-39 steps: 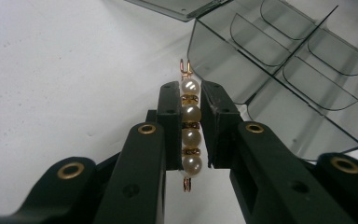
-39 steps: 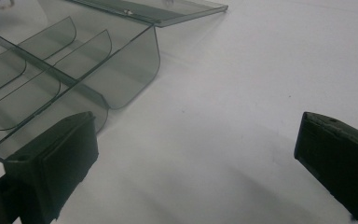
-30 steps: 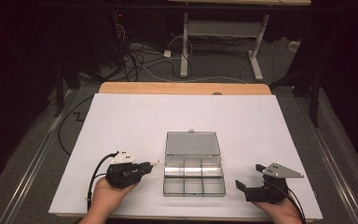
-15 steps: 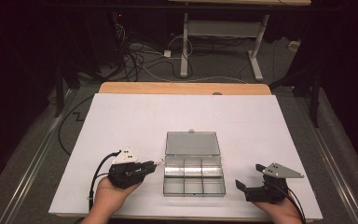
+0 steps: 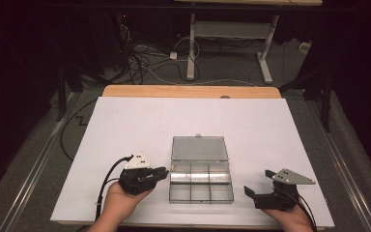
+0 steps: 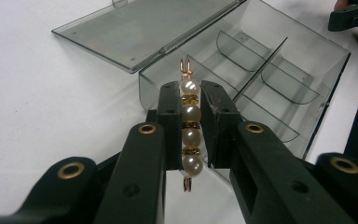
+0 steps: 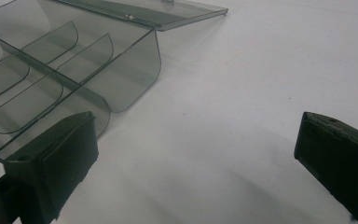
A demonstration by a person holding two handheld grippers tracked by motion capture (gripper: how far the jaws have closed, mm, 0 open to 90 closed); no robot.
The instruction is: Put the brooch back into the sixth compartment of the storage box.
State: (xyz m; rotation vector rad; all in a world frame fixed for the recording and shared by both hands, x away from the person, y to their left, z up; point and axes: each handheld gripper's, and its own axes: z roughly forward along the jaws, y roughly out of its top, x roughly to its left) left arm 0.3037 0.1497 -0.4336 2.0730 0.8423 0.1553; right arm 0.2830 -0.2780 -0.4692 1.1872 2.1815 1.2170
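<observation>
A short bar of white pearls with gold spacers (image 6: 190, 135) sits clamped between the black jaws of my left gripper (image 6: 189, 91), its copper prongs pointing at the box. That left gripper (image 5: 166, 170) is shut on it, right at the left wall of a clear grey compartment box (image 5: 201, 200). The box's lid (image 5: 199, 148) lies open flat behind it, and the compartments look bare. To the right of the box, my right gripper (image 5: 258, 182) rests low over the table, open with nothing between its jaws. In its own view the right gripper (image 7: 196, 149) faces the box's corner (image 7: 135, 60).
The box stands on a white sheet (image 5: 125, 125) that covers a wooden table (image 5: 188, 91). Beyond the table's far edge are cables (image 5: 140, 55) on the floor and a white desk frame (image 5: 232, 34). The other hand's jaw tip (image 6: 352, 18) shows past the box.
My left gripper has crept slightly right, toward the box's left wall, still holding the pearl bar. The right gripper has not moved.
</observation>
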